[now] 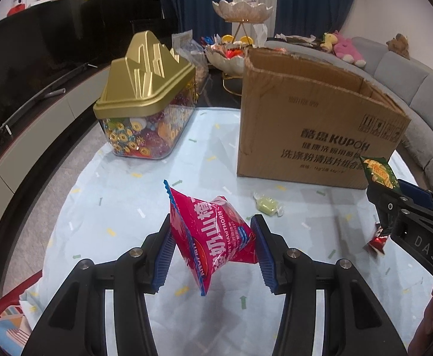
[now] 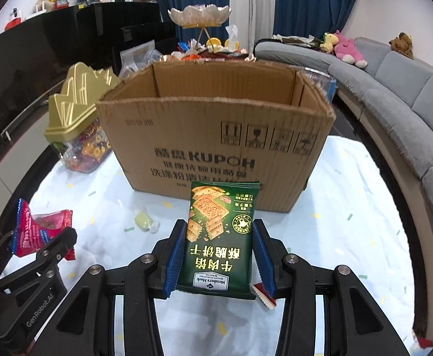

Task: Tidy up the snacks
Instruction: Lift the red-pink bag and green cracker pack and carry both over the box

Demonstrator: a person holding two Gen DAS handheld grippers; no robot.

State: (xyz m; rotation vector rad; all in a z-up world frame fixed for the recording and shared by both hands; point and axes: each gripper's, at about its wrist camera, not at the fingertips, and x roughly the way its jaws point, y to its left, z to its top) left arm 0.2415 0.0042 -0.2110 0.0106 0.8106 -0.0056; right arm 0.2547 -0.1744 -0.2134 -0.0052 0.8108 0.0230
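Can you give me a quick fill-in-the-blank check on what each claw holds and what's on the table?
1. The left claw is shut on the ____ packet.
2. The right claw grips a ____ cracker packet.
3. The cardboard box behind the packets is ____ at the top.
4. The lid on the clear jar is ____ coloured.

Missing words: pink; green; open; gold

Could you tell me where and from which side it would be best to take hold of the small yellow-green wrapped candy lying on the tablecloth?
Grip the yellow-green candy across its plump middle, coming from above. It lies flat on the tablecloth, and its twisted wrapper ends look thin and floppy, so they would probably slip. Set the fingers on its two long sides, between the twists. Both tools are currently full.
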